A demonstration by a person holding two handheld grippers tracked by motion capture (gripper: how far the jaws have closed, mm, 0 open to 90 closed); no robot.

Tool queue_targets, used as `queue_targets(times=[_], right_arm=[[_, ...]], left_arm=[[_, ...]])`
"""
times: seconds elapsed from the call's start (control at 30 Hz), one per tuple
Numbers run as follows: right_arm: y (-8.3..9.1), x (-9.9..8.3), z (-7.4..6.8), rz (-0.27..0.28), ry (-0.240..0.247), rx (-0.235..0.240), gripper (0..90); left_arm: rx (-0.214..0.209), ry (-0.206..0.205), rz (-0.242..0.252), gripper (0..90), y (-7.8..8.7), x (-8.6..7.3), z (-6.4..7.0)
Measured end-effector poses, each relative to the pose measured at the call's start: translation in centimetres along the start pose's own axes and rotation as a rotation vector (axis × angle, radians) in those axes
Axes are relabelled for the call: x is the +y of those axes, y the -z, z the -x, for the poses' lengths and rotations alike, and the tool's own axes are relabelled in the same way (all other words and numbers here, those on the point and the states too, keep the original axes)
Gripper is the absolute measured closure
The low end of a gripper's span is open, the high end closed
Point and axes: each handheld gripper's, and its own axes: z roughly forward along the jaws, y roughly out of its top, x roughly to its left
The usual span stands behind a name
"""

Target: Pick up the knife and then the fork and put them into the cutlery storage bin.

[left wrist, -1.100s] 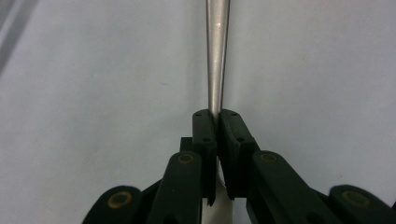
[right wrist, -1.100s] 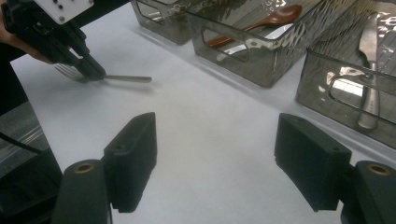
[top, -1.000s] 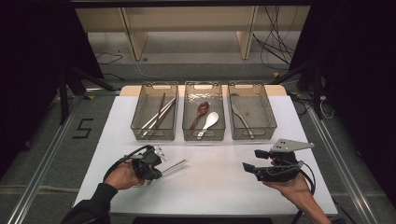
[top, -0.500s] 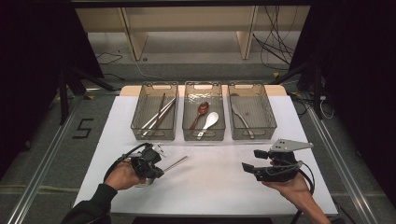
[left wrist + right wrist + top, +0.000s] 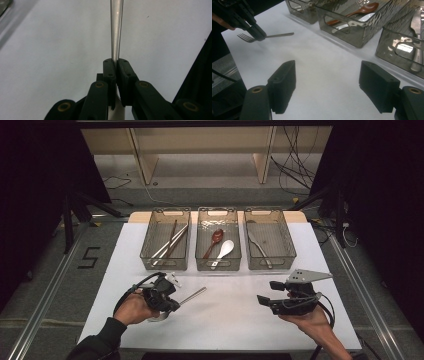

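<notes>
Right now the left tongs are clamped tight on a fork, gripping the neck just behind the tines; in the left gripper view the handle runs straight out between the closed jaws, a slim shaft of polished metal that widens towards the far end. Fork sits low over the white surface, well short of the middle bin & to its front-left. Gripping near the tines prob. leaves the long handle free to lead, so it can be slid or dropped lengthwise into a bin. Hard, smooth steel, so the pinch needs to stay firm or it'll swivel.

Right tongs are wide open w/ nothing in them, held to the front-right of the middle bin, jaws pointing toward the fork. Looks like a standby pose, ready to steady or take over.

3 bins stand in a row, clear smoky plastic w/ rippled walls & cut-out handles. Middle bin holds a brown spoon & a white spoon, glossy, rounded bowls. Bin left of it has chopsticks, long thin rods; bin right of it a flat metal knife. So sorting by type; my guess is the fork goes w/ the knife.
</notes>
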Motion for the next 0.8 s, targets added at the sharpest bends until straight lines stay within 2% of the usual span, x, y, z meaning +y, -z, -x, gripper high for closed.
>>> queue_targets(times=[0.17, 0.3, 0.4, 0.7, 0.8], right_arm=[[-0.2, 0.1, -0.4, 0.001, 0.017, 0.015, 30.8], [-0.6, 0.3, -1.0, -0.003, 0.051, 0.024, 30.8], [-1.1, 0.5, -1.5, -0.009, 0.079, 0.029, 30.7], [-3.0, 1.1, -3.9, -0.039, 0.212, 0.070, 30.6], [-3.6, 1.2, -4.6, -0.055, 0.261, 0.068, 30.6]], left_arm=[[-0.017, -0.019, -0.009, 85.0, 0.1, 0.6, 0.8], [-0.034, -0.036, -0.007, 85.0, 0.0, 1.2, 1.4], [-0.041, -0.056, -0.025, 85.0, -0.1, 1.6, 1.9], [-0.091, -0.117, -0.031, 85.0, -0.3, 3.8, 3.7], [-0.103, -0.136, -0.038, 84.9, -0.5, 4.5, 4.3]])
